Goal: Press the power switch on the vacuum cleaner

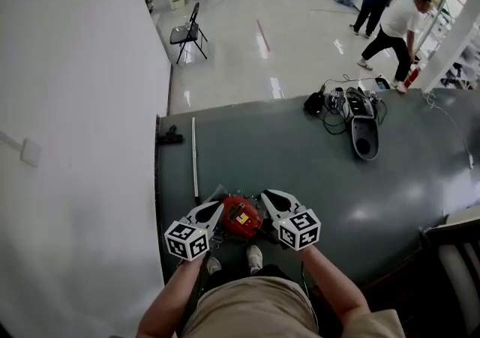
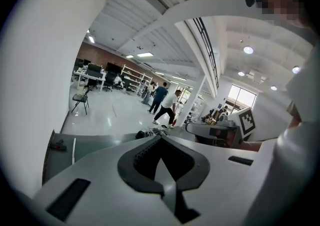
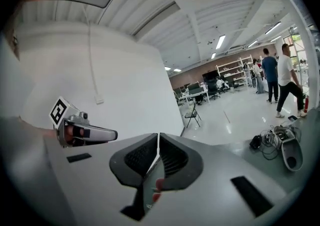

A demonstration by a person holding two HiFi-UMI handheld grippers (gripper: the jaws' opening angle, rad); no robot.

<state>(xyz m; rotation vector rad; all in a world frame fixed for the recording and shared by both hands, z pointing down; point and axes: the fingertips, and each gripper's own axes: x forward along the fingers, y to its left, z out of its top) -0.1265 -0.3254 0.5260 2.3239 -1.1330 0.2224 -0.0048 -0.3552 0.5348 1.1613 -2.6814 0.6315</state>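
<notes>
The red vacuum cleaner (image 1: pixel 240 216) lies on the dark floor mat (image 1: pixel 300 157) just ahead of the person's shoes. Both grippers hover above it in the head view. My left gripper (image 1: pixel 216 207) is over its left side and my right gripper (image 1: pixel 267 197) is over its right side, tips angled inward. The power switch cannot be made out. In the left gripper view the left gripper (image 2: pixel 160 139) has its jaws together with nothing between them. The right gripper (image 3: pixel 158 137) is also shut and empty, with a bit of red showing through the slit lower down.
A white wand (image 1: pixel 194 157) and a black brush head (image 1: pixel 171 136) lie on the mat by the white wall (image 1: pixel 75 104). A grey device with tangled cables (image 1: pixel 364 130) sits far right. A folding chair (image 1: pixel 187 29) and two people (image 1: pixel 390 25) stand on the glossy floor beyond.
</notes>
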